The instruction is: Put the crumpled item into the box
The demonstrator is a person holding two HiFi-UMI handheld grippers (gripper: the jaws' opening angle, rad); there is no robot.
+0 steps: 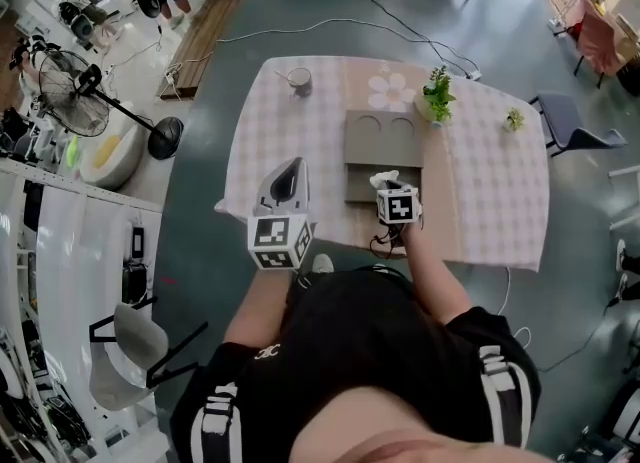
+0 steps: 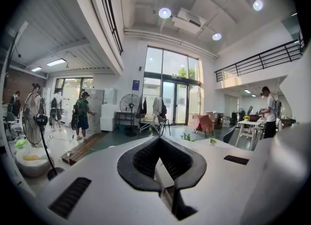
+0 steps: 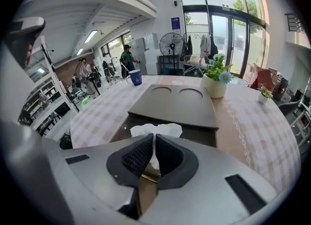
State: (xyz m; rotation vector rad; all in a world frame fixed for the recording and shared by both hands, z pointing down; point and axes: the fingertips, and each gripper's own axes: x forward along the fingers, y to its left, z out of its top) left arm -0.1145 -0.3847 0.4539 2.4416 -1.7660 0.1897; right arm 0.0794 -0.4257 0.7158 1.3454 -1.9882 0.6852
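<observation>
With my right fingers (image 3: 138, 153) clenched on the crumpled white paper (image 3: 165, 129) and my left fingers (image 2: 141, 158) closed on nothing, I'd lower it deep inside the open grey box (image 3: 172, 105) before releasing.

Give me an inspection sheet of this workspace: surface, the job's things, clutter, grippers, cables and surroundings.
Surface: table under a pale checked cloth.
Job's things: crumpled tissue held over the open near end of the box; a lid covers the box's far part.
Clutter: mug, potted plant and small plant standing on the cloth.
Grippers: right hand-held gripper shut on the tissue; left hand-held gripper has its jaw tips together with nothing between them.
Cables: loose cable on the floor beyond the table; dark cable at the table's near edge.
Surroundings: standing fan, chair, people at a distance.
</observation>
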